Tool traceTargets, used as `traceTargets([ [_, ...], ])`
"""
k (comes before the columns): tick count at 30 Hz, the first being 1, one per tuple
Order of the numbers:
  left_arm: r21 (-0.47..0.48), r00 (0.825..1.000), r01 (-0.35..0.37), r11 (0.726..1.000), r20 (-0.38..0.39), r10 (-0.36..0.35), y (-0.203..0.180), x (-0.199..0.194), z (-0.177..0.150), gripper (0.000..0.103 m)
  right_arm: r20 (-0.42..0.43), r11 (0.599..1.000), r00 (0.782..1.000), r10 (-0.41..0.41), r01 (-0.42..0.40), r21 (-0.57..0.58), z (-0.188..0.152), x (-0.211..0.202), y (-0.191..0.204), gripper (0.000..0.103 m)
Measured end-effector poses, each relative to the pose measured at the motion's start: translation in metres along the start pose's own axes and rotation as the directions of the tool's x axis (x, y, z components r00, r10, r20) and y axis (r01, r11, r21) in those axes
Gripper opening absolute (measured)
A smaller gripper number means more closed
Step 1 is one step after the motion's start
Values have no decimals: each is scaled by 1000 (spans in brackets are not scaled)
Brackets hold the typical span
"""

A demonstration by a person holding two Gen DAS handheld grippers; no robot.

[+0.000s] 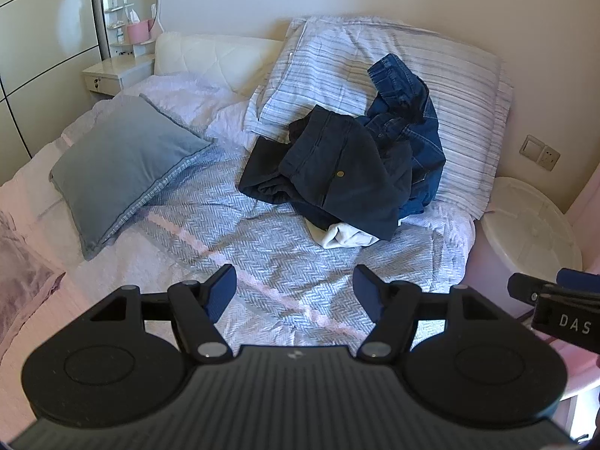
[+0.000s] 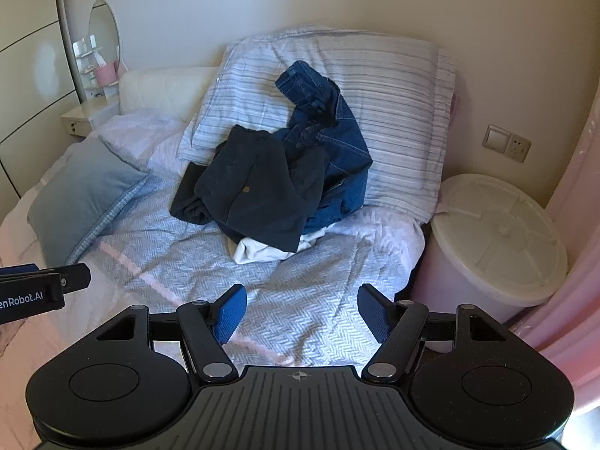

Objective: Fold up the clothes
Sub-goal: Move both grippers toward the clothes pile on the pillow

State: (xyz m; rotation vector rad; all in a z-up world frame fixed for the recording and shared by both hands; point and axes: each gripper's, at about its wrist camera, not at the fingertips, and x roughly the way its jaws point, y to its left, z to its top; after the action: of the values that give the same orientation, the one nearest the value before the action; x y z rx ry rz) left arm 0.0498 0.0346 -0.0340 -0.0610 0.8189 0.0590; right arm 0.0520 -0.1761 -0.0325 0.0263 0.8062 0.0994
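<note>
Dark navy trousers [image 1: 337,172] lie heaped over blue jeans [image 1: 412,127] and what may be a white garment [image 1: 345,238], piled on the bed [image 1: 240,232] against a striped pillow [image 1: 450,71]. The left gripper [image 1: 294,292] and right gripper [image 2: 302,313] hover short of the pile, jaws spread and holding nothing.

Garments: you have three in one pile: dark navy piece [image 1: 339,172], blue jeans [image 1: 408,127], white piece [image 1: 347,238]
Pillows: two, grey-blue [image 1: 123,161] and striped [image 1: 375,60]
Grippers: two, left gripper [image 1: 294,290], right gripper [image 2: 302,309]
Lidded bins: one [image 2: 495,240]
</note>
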Motion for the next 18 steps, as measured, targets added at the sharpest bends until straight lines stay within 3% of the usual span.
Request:
traceTargets([
  [18,-42,997,-32,999,-77,28,-17,74,41,65,-52,997,998,33,-37,-72,49,81,-19,69],
])
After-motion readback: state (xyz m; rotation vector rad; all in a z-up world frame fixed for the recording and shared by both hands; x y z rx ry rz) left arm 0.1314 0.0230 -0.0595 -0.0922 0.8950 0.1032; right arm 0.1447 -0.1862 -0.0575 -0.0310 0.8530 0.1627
